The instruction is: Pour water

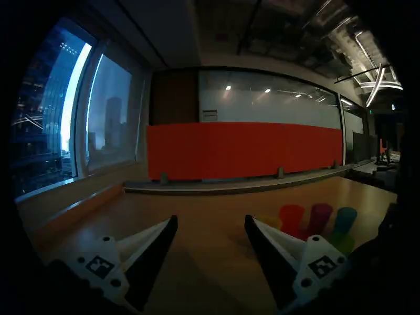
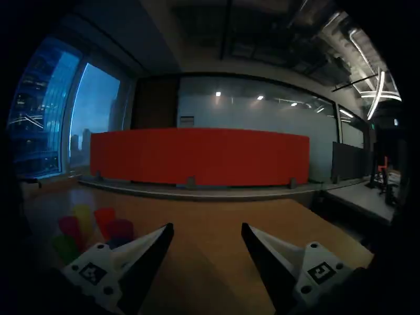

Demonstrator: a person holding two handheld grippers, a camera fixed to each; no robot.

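Two grippers: the left gripper (image 1: 210, 218) and the right gripper (image 2: 207, 226), each with two fingers spread wide and nothing between them but bare wood.
Cups: at least five in the left gripper view, yellow, red, purple, teal and green (the dim light blurs their edges, so the exact number is uncertain).
Cups, place: the cups (image 1: 291, 218) stand in a tight cluster on the table, beyond and to the right of the left gripper's right finger. In the right gripper view the cluster (image 2: 105, 216) sits at lower left, behind that gripper's left finger.
Cups, axis: upright, long axis vertical. Which end is the mouth cannot be told.
Water: too dark to tell whether any cup holds some.
Table: one, brown wood (image 1: 210, 262), broad and smooth.
Divider: one long red panel (image 1: 241, 149) standing along the table's far edge on small feet.
Room: dim, with tall windows (image 1: 107, 121) on the left showing city towers. A glass wall (image 1: 262, 100) lies behind the divider, and a bright ceiling lamp (image 2: 380, 94) hangs at upper right.
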